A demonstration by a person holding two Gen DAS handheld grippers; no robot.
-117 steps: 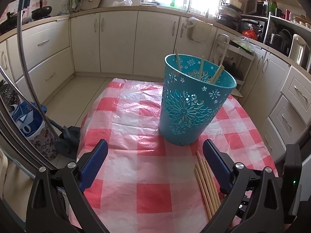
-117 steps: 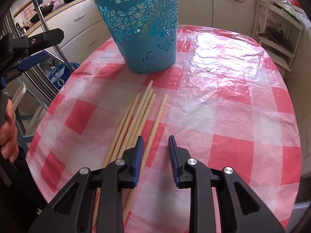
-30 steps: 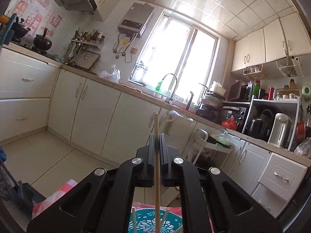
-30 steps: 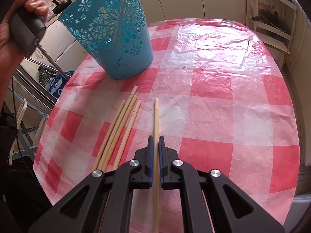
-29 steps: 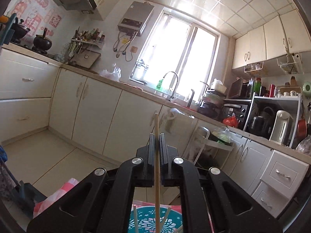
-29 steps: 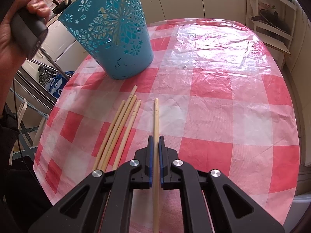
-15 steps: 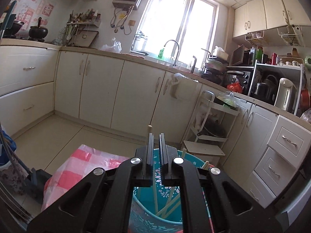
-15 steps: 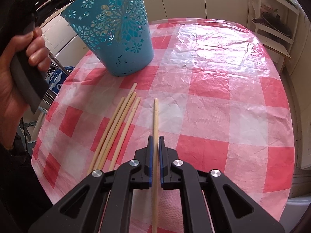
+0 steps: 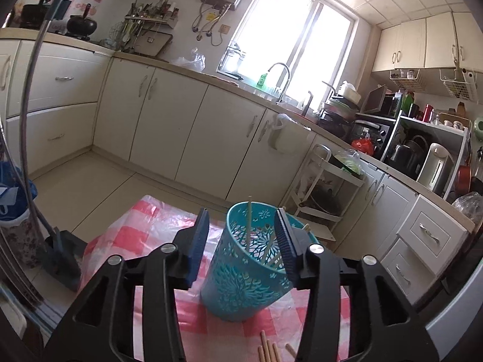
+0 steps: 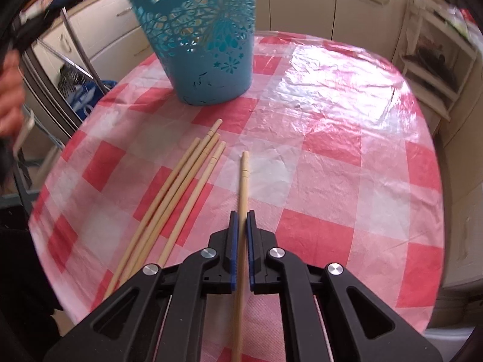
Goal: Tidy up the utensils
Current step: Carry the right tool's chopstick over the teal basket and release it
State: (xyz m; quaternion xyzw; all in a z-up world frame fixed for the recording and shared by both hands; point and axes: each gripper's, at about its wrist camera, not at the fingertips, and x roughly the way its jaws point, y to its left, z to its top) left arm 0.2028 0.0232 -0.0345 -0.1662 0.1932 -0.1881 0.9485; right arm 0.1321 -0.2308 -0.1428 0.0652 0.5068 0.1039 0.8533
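Vs a sec ago: left gripper (image 9: 243, 235) no longer pinches a chopstick; its jaws have just been opening, now spread w/ nothing between the pads, and that stick stands inside the teal basket (image 9: 241, 274) w/ the others. View has dropped from ceiling/window toward the table (image 10: 347, 163), basket now framed between the fingers.

Right gripper (image 10: 240, 229) unchanged: pressed tight on a single chopstick (image 10: 244, 178), tilted steeply down near the table's near edge, stick's tip pointing toward the basket. Four loose chopsticks (image 10: 181, 187) lie in a bundle just left of it, toward the near-left edge. Basket sits upright by the far-left edge. Person's hand (image 10: 10, 102) blurred at left, gripping the left tool's handle.
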